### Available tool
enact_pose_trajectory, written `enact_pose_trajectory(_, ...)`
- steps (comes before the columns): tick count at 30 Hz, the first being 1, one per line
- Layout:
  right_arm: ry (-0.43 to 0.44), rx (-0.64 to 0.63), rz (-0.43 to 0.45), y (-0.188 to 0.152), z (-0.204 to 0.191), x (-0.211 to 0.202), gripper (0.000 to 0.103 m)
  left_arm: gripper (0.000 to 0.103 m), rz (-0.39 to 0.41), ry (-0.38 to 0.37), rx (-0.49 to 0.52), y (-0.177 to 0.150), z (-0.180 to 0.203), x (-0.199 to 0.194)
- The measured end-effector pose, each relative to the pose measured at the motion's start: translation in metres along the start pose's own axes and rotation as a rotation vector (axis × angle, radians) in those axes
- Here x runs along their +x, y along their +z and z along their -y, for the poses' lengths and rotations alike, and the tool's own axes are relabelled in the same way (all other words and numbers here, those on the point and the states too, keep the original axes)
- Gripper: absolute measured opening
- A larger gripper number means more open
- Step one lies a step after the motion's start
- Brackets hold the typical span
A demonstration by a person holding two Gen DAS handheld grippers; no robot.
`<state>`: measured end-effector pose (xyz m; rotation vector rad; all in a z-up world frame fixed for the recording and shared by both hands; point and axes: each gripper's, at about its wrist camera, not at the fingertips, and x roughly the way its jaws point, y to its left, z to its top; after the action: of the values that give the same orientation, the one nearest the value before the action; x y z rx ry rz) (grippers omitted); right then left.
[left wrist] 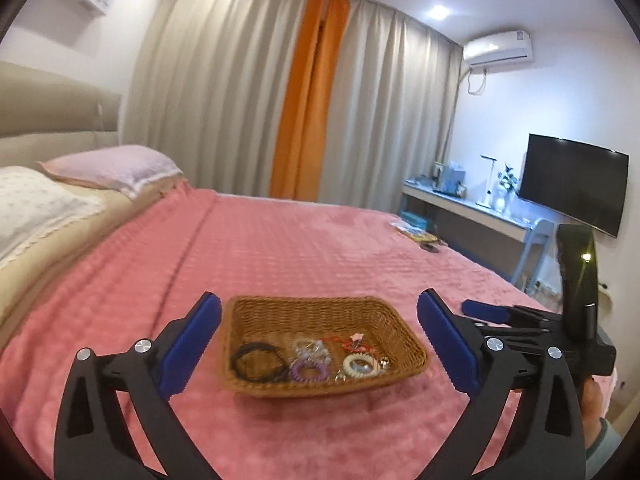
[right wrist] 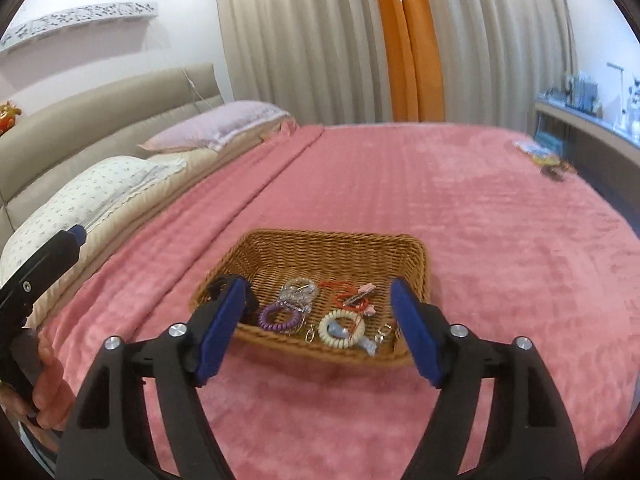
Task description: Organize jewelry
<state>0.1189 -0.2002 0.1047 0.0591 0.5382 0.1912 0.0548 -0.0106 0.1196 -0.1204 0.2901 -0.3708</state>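
Note:
A brown wicker basket [left wrist: 416,354] [right wrist: 332,238] rests on the pink bedspread [left wrist: 280,248]. Inside it lie black hair ties [left wrist: 256,360], a purple coil tie [left wrist: 306,370] [right wrist: 278,316], a cream coil tie [left wrist: 362,364] [right wrist: 340,328], a clear tie [right wrist: 298,292] and a red cord [right wrist: 344,296]. My left gripper [left wrist: 320,306] is open just in front of the basket, with nothing between its blue pads. My right gripper [right wrist: 318,286] is open over the basket's near edge, also empty. Its left finger [right wrist: 224,320] hides part of the black ties.
Two pillows [right wrist: 100,196] and a beige headboard [right wrist: 100,112] lie to the left. Small loose items [left wrist: 416,232] [right wrist: 544,156] sit near the bed's far right edge. A desk [left wrist: 472,208] and a wall television [left wrist: 572,184] stand beyond the bed. Curtains [left wrist: 240,80] cover the back wall.

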Motion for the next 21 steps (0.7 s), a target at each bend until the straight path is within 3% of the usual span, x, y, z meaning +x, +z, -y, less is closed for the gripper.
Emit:
enact_pose_trajectory(9,-0.085,-0.052,0.108,-0.062,-0.011,-0.034,0.079,0.095,0.060,0.193,0.053,-0.060,0.014,-0.047)
enact_pose_trajectory(21,-0.134,-0.051,0.127,-0.102,-0.013,-0.023,0.079,0.095,0.041,0.292,0.069,-0.104,0.018,-0.033)
